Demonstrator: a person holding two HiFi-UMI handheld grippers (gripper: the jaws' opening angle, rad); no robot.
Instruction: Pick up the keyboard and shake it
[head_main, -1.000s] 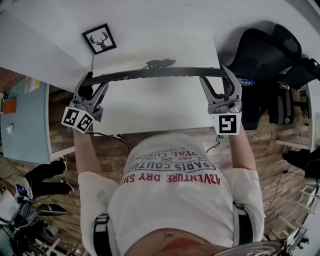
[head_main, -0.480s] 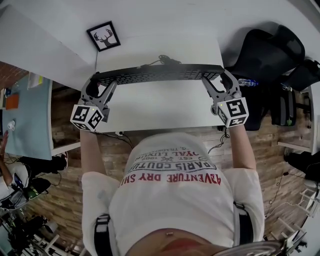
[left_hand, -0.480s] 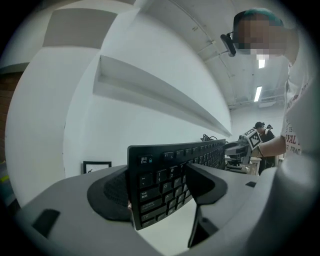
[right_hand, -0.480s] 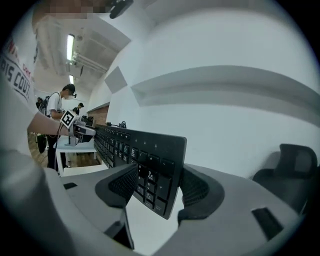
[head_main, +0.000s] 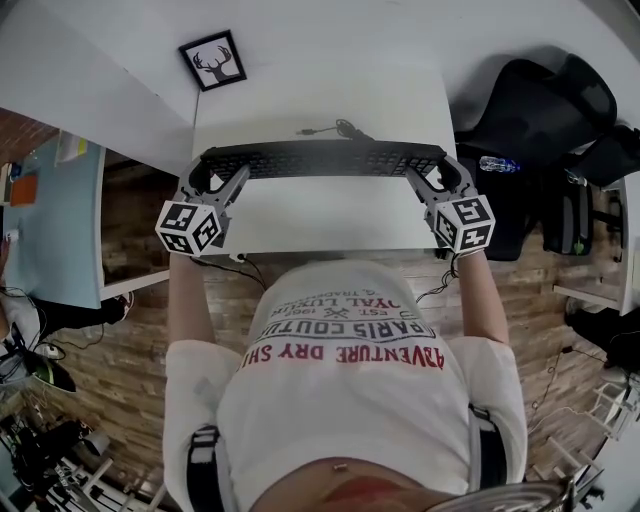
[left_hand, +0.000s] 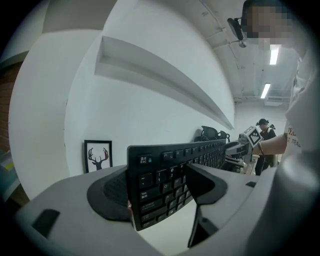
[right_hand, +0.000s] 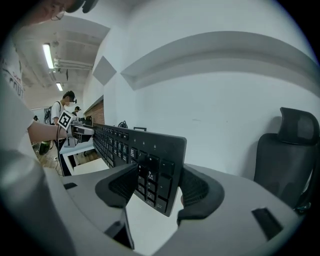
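A long black keyboard (head_main: 322, 158) hangs in the air above the white table (head_main: 320, 105), held at both ends with its keys turned toward me. My left gripper (head_main: 207, 180) is shut on its left end; in the left gripper view the Esc-side keys (left_hand: 161, 184) sit between the grey jaws. My right gripper (head_main: 432, 178) is shut on the right end, where the numpad keys (right_hand: 152, 177) stand clamped between the padded jaws. The keyboard's cable (head_main: 335, 128) trails on the table behind it.
A framed deer picture (head_main: 214, 61) leans at the table's back left. A black office chair (head_main: 530, 100) stands to the right, with a water bottle (head_main: 497, 164) beside it. A pale blue desk (head_main: 50, 230) stands on the left over a brick-pattern floor.
The keyboard has come toward me and rolled from edge-on to showing its keys. Both grippers moved with it and tipped so their marker cubes face up more.
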